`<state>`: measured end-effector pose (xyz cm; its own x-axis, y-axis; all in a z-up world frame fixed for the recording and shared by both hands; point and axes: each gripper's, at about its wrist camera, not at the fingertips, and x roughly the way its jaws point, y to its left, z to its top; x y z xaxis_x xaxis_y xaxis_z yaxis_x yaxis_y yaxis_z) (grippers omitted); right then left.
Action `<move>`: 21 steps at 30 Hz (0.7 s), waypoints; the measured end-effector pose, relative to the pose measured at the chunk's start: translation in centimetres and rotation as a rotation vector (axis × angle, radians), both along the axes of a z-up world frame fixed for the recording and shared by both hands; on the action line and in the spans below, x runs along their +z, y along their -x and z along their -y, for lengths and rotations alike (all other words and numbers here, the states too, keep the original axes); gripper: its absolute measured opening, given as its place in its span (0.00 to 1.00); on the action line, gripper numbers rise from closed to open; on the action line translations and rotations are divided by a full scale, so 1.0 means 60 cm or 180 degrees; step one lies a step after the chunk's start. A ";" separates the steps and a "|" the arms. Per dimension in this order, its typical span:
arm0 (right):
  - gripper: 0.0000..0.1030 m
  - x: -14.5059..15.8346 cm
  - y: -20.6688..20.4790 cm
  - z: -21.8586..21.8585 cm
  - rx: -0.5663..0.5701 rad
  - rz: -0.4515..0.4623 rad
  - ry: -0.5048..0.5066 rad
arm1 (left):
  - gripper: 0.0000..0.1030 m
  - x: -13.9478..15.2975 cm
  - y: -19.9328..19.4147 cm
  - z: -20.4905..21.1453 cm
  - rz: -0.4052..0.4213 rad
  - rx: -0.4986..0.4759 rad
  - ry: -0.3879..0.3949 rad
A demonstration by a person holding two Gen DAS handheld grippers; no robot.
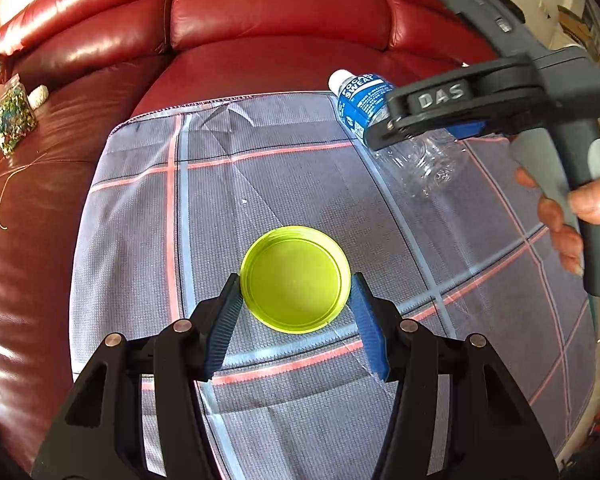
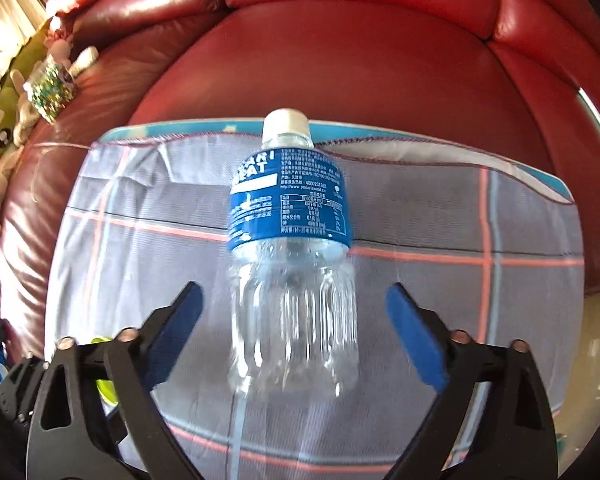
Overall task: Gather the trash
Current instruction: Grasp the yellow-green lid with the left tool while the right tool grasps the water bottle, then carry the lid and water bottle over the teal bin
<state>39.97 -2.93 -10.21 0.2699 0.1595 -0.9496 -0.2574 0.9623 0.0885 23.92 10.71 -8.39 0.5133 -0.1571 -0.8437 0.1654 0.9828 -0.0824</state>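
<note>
A clear plastic bottle [image 2: 292, 264] lies on a plaid-clothed bench [image 2: 480, 288], cap toward twelve o'clock, between the released right tongs [image 2: 294, 312]. The left tongs [image 1: 296, 292] bracket a green lid [image 1: 295, 279], unclenched. The smooth bottle may roll away if pinched off-centre.

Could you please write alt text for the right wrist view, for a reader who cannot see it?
An empty clear plastic bottle with a blue label and white cap lies on a grey plaid cloth between the open blue-padded fingers of the right gripper, untouched. A red leather sofa fills the background.
</note>
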 end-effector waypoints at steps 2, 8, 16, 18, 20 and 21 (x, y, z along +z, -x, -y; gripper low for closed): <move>0.68 -0.010 -0.002 0.000 0.0029 -0.0047 -0.0011 | 0.51 -0.003 -0.002 0.000 -0.0019 0.0020 0.0016; 0.63 0.006 0.042 0.017 0.0004 0.0022 -0.0032 | 0.51 0.002 0.008 0.015 -0.0029 0.0026 0.0011; 0.63 0.063 0.163 0.100 -0.0106 0.0076 -0.0399 | 0.51 0.037 0.065 0.069 0.0063 -0.0129 0.0000; 0.63 0.080 0.202 0.132 -0.0163 0.0115 -0.0462 | 0.51 0.047 0.083 0.093 0.0074 -0.0195 0.0010; 0.63 0.092 0.235 0.161 -0.0231 0.0143 -0.0505 | 0.51 0.055 0.101 0.119 0.0088 -0.0273 0.0008; 0.63 0.100 0.255 0.180 -0.0274 0.0169 -0.0527 | 0.51 0.059 0.110 0.129 0.0095 -0.0304 0.0008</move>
